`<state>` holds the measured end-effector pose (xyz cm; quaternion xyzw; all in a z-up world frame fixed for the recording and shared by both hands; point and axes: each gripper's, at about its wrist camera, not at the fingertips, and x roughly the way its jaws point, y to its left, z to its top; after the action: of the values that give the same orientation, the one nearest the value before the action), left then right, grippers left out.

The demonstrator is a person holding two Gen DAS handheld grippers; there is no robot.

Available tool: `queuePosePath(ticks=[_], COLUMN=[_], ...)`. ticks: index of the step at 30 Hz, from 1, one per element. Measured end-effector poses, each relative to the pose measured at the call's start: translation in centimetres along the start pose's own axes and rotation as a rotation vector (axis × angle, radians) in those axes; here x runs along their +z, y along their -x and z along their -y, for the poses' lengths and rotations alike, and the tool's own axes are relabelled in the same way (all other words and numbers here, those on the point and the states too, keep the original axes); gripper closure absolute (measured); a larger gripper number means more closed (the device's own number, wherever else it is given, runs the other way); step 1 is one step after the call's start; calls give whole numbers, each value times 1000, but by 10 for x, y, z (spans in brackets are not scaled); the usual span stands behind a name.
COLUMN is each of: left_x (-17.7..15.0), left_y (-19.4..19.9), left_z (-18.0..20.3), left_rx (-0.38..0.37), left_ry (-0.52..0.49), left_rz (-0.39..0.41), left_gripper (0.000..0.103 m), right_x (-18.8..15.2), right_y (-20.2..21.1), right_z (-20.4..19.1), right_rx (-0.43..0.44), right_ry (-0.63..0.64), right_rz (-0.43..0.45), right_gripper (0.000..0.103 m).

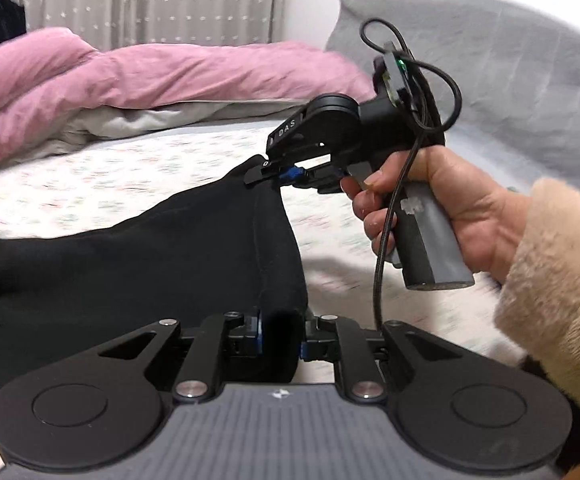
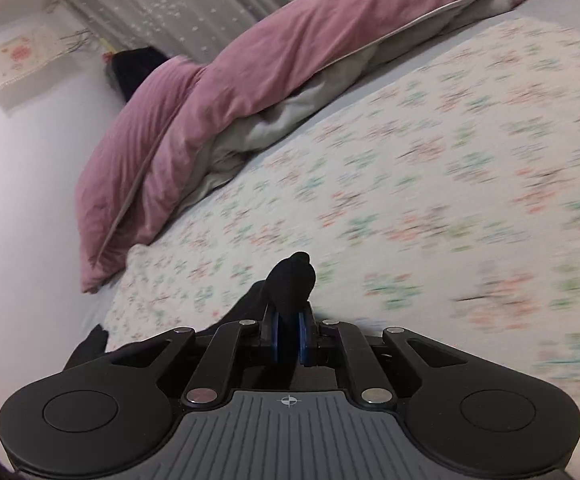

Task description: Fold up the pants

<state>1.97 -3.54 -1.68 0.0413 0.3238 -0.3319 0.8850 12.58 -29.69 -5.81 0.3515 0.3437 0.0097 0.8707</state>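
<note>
The black pants (image 1: 137, 264) are lifted above a floral bedsheet (image 1: 89, 176), hanging between both grippers. My left gripper (image 1: 279, 336) is shut on one corner of the pants' edge at the bottom of the left wrist view. My right gripper (image 1: 267, 172), held by a hand in a fuzzy beige sleeve, is shut on the other corner farther away. In the right wrist view my right gripper (image 2: 287, 332) pinches a bunch of black fabric (image 2: 292, 280) between its blue pads, with the rest trailing down to the left.
A pink duvet (image 1: 129, 76) with grey lining is bunched along the far side of the bed; it also shows in the right wrist view (image 2: 249, 80). A grey pillow (image 1: 510, 72) lies at the right. A curtain (image 1: 149, 0) hangs behind.
</note>
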Motion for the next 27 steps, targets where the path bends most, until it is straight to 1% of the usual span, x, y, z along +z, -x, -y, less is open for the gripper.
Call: queuePosePath(ticks=[2, 4, 7, 10, 14, 17, 21, 24, 27], left_x=[2, 3, 4, 6, 3, -4, -14, -22, -28], left_y=[3, 7, 19, 34, 50, 61, 71, 78, 80], left_z=[2, -2, -18, -45, -93, -132, -178, -205, -230], left_rx=[-48, -74, -82, -71, -70, -35, -8, 22, 36], left_ry=[60, 109, 168, 237, 349, 427, 522, 573, 628], left_rz=[14, 26, 49, 75, 87, 92, 91, 91, 87], left_gripper=[72, 72, 72, 72, 72, 72, 72, 72, 72], right_x=[8, 14, 18, 20, 18, 11, -5, -17, -30], right_y=[18, 27, 31, 24, 3, -22, -60, -85, -108], right_z=[6, 3, -12, -38, -78, -110, -153, -183, -209], right_rx=[-25, -41, -33, 1, 77, 129, 184, 204, 208], right_ry=[-1, 11, 40, 61, 63, 60, 69, 87, 106], right_rz=[1, -2, -3, -1, 0, -15, -45, -66, -85], right_gripper=[95, 95, 94, 94, 94, 94, 94, 94, 94])
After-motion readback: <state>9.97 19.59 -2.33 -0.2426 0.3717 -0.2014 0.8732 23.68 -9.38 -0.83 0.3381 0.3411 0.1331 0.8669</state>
